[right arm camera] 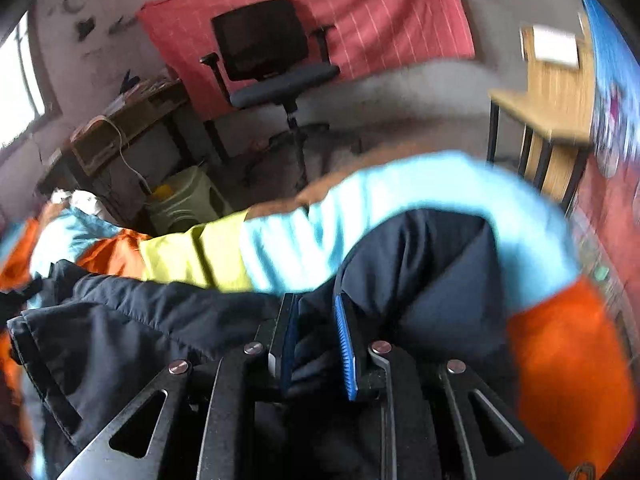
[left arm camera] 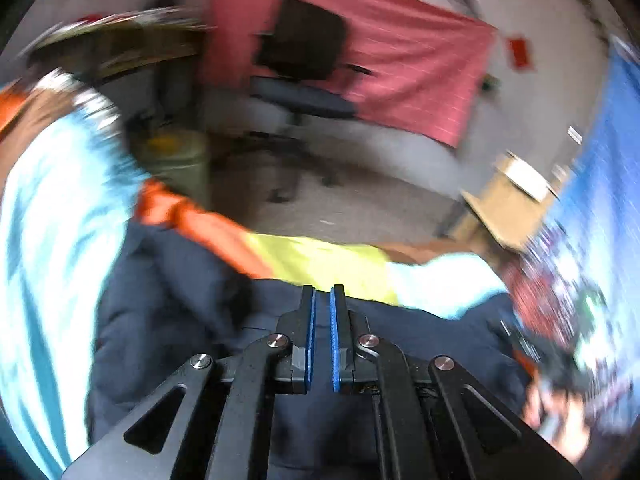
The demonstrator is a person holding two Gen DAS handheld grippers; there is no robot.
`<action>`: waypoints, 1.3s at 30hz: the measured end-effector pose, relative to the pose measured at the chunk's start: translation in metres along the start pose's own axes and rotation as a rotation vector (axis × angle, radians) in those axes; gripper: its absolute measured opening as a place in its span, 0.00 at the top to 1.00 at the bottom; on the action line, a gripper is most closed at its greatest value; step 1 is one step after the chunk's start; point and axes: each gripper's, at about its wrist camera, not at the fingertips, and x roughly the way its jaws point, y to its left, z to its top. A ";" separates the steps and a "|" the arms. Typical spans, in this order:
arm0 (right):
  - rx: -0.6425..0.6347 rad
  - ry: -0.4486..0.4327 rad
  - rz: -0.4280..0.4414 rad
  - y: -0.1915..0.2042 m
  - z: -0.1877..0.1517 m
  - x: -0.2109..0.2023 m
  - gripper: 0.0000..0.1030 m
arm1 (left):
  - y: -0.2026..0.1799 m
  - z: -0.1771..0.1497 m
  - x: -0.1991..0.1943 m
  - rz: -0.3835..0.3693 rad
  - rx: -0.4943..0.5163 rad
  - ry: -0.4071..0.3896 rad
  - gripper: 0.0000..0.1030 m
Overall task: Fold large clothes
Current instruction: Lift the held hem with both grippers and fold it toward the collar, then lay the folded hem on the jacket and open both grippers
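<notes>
A dark navy padded jacket (left arm camera: 168,300) lies bunched on a cloth of light blue, yellow and orange patches (left arm camera: 320,260). My left gripper (left arm camera: 322,292) hovers over the jacket with its blue pads nearly together and nothing visibly between them. In the right wrist view the same jacket (right arm camera: 132,320) spreads to the left, and my right gripper (right arm camera: 316,304) is shut on a thick fold of its navy fabric (right arm camera: 420,272). The left wrist view is motion-blurred.
A black office chair (right arm camera: 268,56) stands before a red cloth on the wall (right arm camera: 380,12). A wooden chair (right arm camera: 556,96) is at right, a cluttered desk (right arm camera: 120,116) and a green stool (right arm camera: 180,196) at left. A blue patterned cloth (left arm camera: 600,208) hangs at right.
</notes>
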 end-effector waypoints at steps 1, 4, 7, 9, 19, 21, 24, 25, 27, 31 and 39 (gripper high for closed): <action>-0.026 -0.016 -0.025 0.001 0.007 -0.001 0.82 | -0.009 -0.001 0.002 -0.017 0.037 0.020 0.97; 0.010 -0.003 -0.061 -0.007 0.018 0.004 0.82 | -0.029 -0.008 0.015 -0.078 0.092 0.127 0.97; 0.056 0.059 -0.078 -0.021 0.014 0.014 0.82 | -0.035 -0.025 0.024 -0.077 0.120 0.201 0.97; 0.069 0.062 -0.055 -0.022 0.010 0.010 0.82 | -0.033 -0.035 0.021 -0.091 0.123 0.213 0.97; -0.149 0.110 0.235 0.037 -0.025 -0.038 0.77 | -0.041 -0.067 0.022 -0.068 0.290 0.280 0.97; -0.224 0.153 0.205 0.048 -0.032 -0.033 0.77 | -0.043 -0.075 0.029 -0.051 0.322 0.303 0.97; -0.269 0.269 0.172 0.051 -0.046 -0.012 0.77 | -0.050 -0.085 0.041 -0.015 0.393 0.325 0.97; -0.259 0.281 0.171 0.048 -0.049 -0.009 0.77 | -0.051 -0.089 0.045 0.001 0.421 0.325 0.97; -0.246 0.299 0.166 0.045 -0.054 0.001 0.78 | -0.052 -0.098 0.054 0.033 0.467 0.315 0.97; -0.310 0.289 0.083 0.057 -0.063 0.016 0.78 | -0.050 -0.103 0.065 0.060 0.458 0.306 0.97; -0.228 0.190 0.163 0.062 -0.035 -0.021 0.77 | -0.041 -0.089 0.036 -0.010 0.388 0.266 0.97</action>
